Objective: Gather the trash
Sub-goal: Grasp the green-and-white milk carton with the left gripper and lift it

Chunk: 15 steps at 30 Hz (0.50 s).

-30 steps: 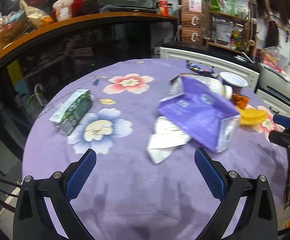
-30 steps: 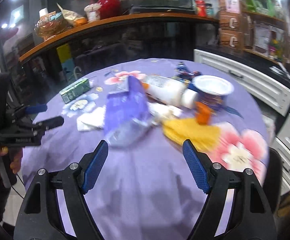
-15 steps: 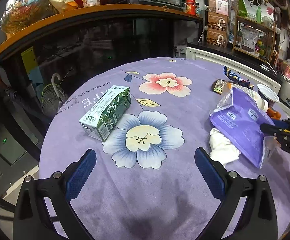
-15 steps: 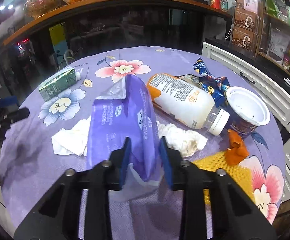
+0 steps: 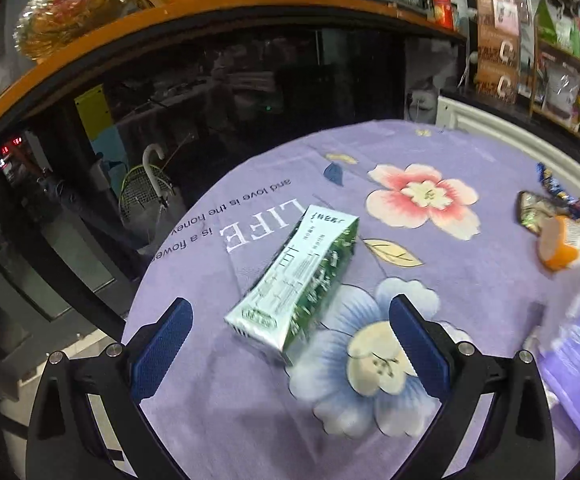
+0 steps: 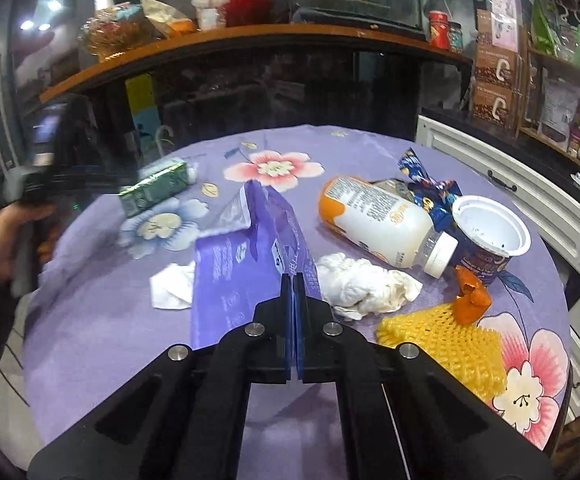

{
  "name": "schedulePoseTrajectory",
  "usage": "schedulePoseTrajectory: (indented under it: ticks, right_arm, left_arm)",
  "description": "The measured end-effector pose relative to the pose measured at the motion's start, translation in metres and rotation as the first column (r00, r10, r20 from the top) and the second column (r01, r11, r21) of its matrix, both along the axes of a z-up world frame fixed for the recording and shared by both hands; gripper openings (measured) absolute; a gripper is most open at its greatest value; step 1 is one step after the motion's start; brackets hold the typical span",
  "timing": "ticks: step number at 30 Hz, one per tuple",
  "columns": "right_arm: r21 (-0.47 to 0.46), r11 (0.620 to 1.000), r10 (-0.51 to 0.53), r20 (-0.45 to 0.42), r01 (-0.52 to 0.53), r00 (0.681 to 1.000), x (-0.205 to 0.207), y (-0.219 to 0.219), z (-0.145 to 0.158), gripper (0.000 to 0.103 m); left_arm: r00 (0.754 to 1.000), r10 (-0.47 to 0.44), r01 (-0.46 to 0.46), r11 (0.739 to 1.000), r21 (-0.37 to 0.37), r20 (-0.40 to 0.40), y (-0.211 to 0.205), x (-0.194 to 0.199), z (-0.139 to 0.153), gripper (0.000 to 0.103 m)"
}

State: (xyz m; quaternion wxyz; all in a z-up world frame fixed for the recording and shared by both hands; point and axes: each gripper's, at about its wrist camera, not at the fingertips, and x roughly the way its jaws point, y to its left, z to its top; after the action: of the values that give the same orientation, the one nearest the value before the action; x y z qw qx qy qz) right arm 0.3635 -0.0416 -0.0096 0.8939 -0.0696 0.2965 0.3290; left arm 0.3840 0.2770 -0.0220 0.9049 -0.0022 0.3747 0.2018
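Left gripper (image 5: 290, 322) spread wide, hovering low over the table's (image 5: 470, 168) left edge; green carton (image 5: 296, 278) lies flat between and just beyond its pads, apart from both. Right gripper (image 6: 293, 280) pressed together, pinching the purple wrapper (image 6: 246, 268) near the table's middle. Crumpled tissue (image 6: 362, 284) touches the wrapper's right side. Behind the tissue, a bottle (image 6: 382, 224) on its side, cap against an upright empty cup (image 6: 490, 232). Yellow mesh (image 6: 450, 344) at the right edge.
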Motion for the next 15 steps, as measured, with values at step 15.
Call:
schedulePoseTrajectory:
  ticks: [15]
  right_arm:
    - [0.011, 0.999, 0.052, 0.042, -0.052, 0.998, -0.030, -0.002, 0.014, 0.001]
  left_arm:
    - [0.974, -0.037, 0.047, 0.998, 0.039, -0.222, 0.012, 0.043, -0.040, 0.064]
